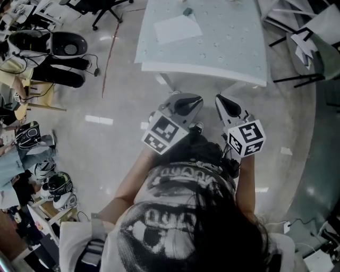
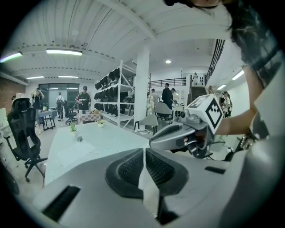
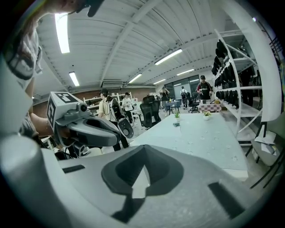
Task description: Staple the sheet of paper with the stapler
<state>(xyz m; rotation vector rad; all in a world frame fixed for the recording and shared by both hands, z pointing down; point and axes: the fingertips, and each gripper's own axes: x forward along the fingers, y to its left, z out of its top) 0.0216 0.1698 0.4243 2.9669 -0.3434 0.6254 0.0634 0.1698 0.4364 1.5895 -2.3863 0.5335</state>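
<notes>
Glossy pale flooring surrounds a white rectangular table (image 1: 234, 53) at the top of the head view. On it lies the white sheet of paper (image 1: 178, 27), flat and slightly skewed, near the table's left side. Just beyond the sheet's far right corner sits a small dark object (image 1: 187, 11), probably the stapler, though it is too small to make out clearly. Sheet and object lie apart, not touching.

Both grippers hang well short of the table, over the floor and close in front of the person's chest. The left gripper (image 1: 184, 103) has its grey jaws pressed together with nothing between them, as its own view shows. The right gripper (image 1: 226, 105), just beside it, also has its jaws closed on nothing. Each carries its marker cube at the rear and points toward the table.

Farther off, a small green potted plant (image 2: 72, 128) stands at the table's far end, a black office chair (image 2: 24, 133) waits beside the table, white shelving (image 2: 111, 91) holds dark gear, and several people stand in the background.
</notes>
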